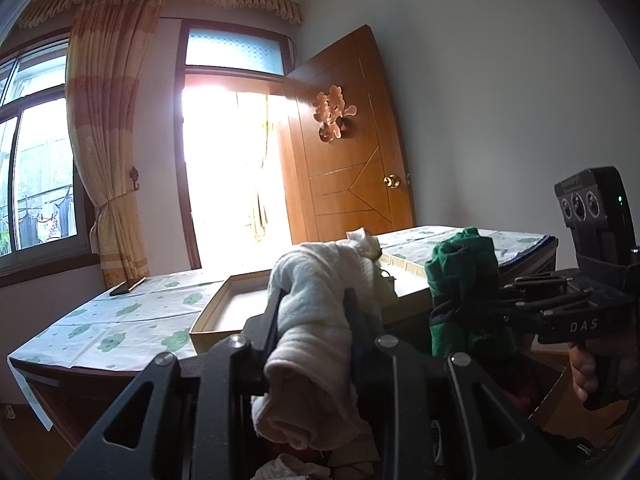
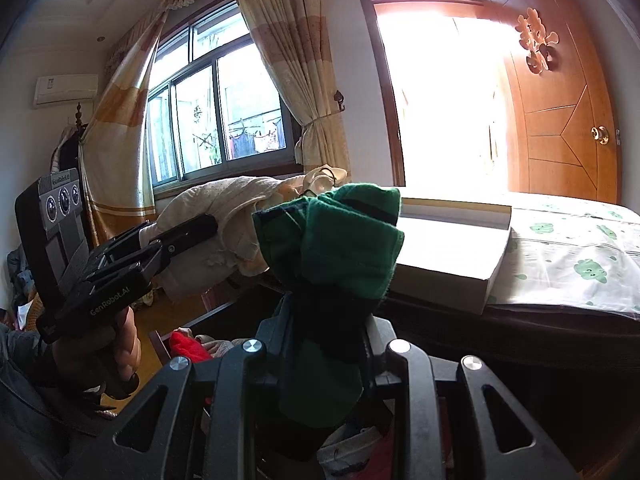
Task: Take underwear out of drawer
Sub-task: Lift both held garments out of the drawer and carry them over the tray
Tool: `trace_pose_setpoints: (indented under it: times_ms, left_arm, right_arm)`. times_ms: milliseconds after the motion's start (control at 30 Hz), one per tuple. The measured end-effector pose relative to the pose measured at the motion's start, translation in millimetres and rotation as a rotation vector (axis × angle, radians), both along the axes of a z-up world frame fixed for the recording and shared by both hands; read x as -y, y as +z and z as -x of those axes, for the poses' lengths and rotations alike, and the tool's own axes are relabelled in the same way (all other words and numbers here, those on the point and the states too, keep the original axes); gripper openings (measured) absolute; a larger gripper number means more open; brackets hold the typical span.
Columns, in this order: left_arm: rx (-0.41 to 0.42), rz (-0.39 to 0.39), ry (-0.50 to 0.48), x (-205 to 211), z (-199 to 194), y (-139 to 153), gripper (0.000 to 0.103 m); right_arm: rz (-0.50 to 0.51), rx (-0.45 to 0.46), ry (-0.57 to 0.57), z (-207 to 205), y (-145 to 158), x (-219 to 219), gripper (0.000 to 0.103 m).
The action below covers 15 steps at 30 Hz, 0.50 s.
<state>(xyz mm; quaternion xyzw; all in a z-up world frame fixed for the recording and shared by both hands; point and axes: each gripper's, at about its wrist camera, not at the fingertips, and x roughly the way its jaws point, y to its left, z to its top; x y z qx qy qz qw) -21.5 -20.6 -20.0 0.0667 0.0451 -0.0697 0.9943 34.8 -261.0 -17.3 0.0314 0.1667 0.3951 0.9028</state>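
Note:
In the left wrist view my left gripper point(image 1: 314, 306) is shut on a rolled cream-white underwear point(image 1: 312, 280), which hangs out both ends of the fingers. To its right, my right gripper point(image 1: 506, 296) grips a green underwear point(image 1: 464, 276) with a dark band. The right wrist view shows that green underwear point(image 2: 348, 240) pinched in my right gripper point(image 2: 326, 320). My left gripper point(image 2: 208, 228), held by a hand, carries the cream underwear point(image 2: 224, 212) on the left. Below both, the open drawer point(image 2: 160, 344) holds a red garment point(image 2: 188, 346) and other clothes.
Ahead is a table point(image 1: 100, 332) under a cloth with green prints. An open shallow cardboard box point(image 1: 218, 314) lies on it, also seen in the right wrist view point(image 2: 448, 264). A dark phone point(image 1: 128, 286) rests at the far left. A wooden door point(image 1: 348, 152) stands open behind.

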Motion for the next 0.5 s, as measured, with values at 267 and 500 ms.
trace_pose_setpoints:
  times_ms: [267, 500]
  left_arm:
    - [-0.001, 0.003, -0.005, 3, -10, 3, 0.026]
    - [-0.010, 0.006, -0.003, 3, -21, 7, 0.026]
  right_arm:
    - [0.004, 0.005, -0.002, -3, 5, 0, 0.029]
    - [0.000, -0.012, 0.002, -11, 12, 1, 0.029]
